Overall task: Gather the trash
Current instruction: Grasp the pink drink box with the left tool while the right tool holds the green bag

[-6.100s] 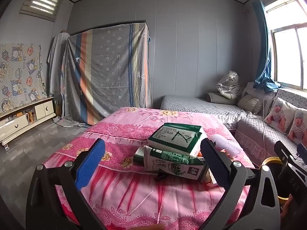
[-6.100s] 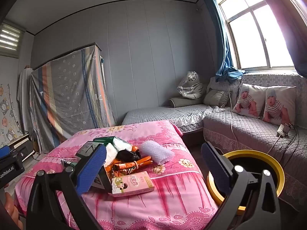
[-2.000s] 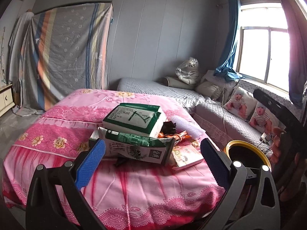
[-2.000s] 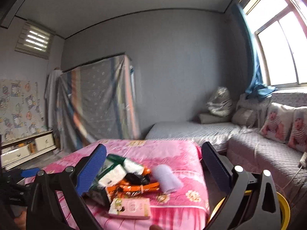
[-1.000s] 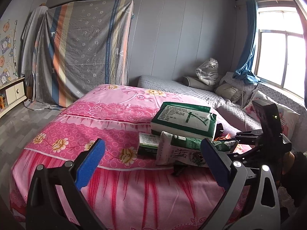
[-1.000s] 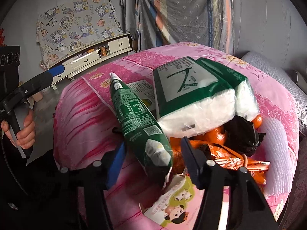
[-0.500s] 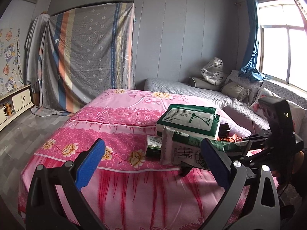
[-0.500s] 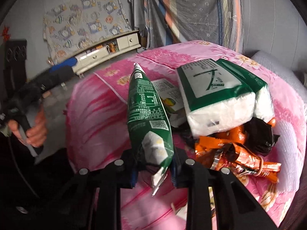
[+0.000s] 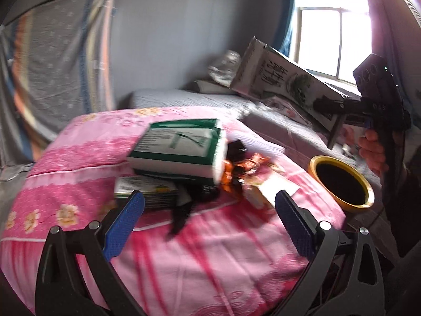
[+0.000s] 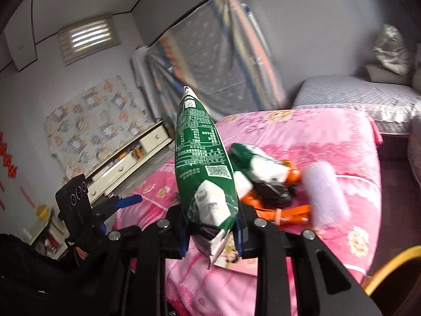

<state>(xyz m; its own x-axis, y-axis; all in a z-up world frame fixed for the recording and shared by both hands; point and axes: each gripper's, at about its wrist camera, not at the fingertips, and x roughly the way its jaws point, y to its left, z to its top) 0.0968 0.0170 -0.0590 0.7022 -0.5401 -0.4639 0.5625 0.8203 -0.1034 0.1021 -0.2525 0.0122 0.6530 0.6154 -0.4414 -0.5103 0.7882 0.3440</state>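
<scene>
A table draped in a pink floral cloth (image 9: pixel 79 163) fills a grey-walled room with a bright window (image 9: pixel 334 39). Ahead of the left gripper (image 9: pixel 209 222), whose blue fingers gape wide on nothing, lies a green-and-white tissue pack (image 9: pixel 179 144) beside what look like orange wrappers (image 9: pixel 244 167) (blurred). Beyond its right finger stands a black, gold-rimmed round bin (image 9: pixel 342 184). The right gripper (image 10: pixel 211 233) pinches a long green foil snack bag (image 10: pixel 202 163) aloft, hiding the pile behind.
</scene>
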